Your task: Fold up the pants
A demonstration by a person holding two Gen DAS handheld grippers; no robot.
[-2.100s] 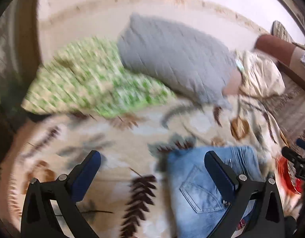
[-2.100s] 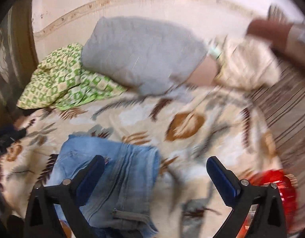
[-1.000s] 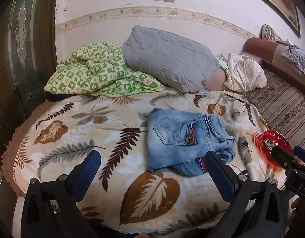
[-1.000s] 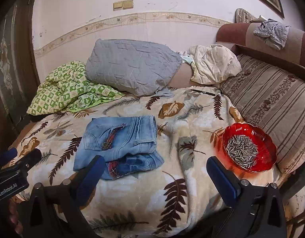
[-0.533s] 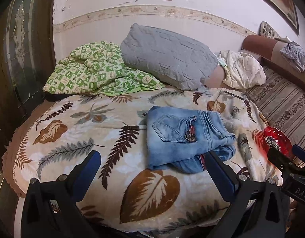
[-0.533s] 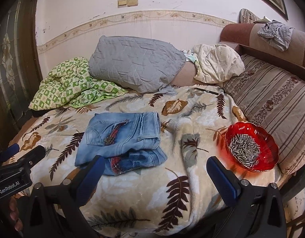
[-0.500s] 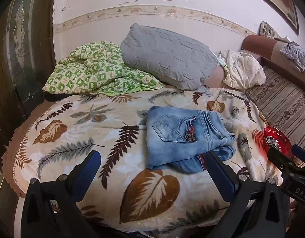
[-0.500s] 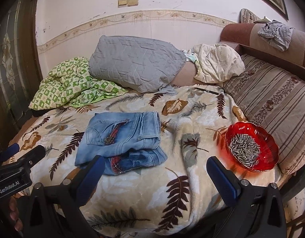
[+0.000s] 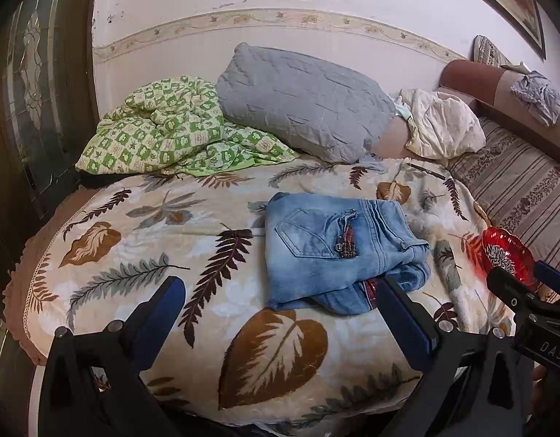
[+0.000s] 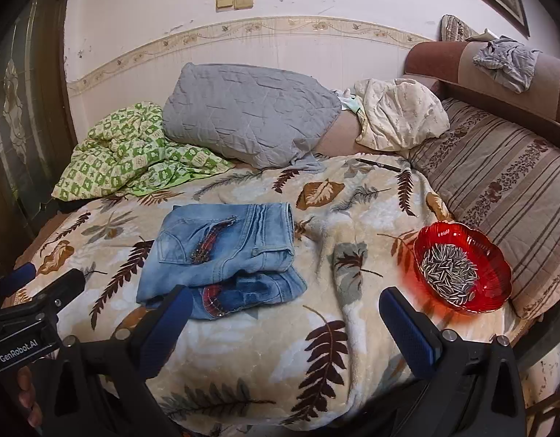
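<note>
- We are in a lived-in home, a bedroom or sitting room.
- Leaf-print blanket (image 10: 251,357) over a bed or couch; grey pillow (image 10: 243,113), rumpled green checked quilt (image 10: 127,156).
- Striped cushion (image 10: 498,189); red bowl (image 10: 495,291) of seeds.
- Wall switches (image 10: 235,1), wallpaper border.

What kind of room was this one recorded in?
Most likely a lived-in bedroom or sitting room at home: a leaf-print blanket under folded jeans, a grey pillow, and a red dish of seeds.
</note>
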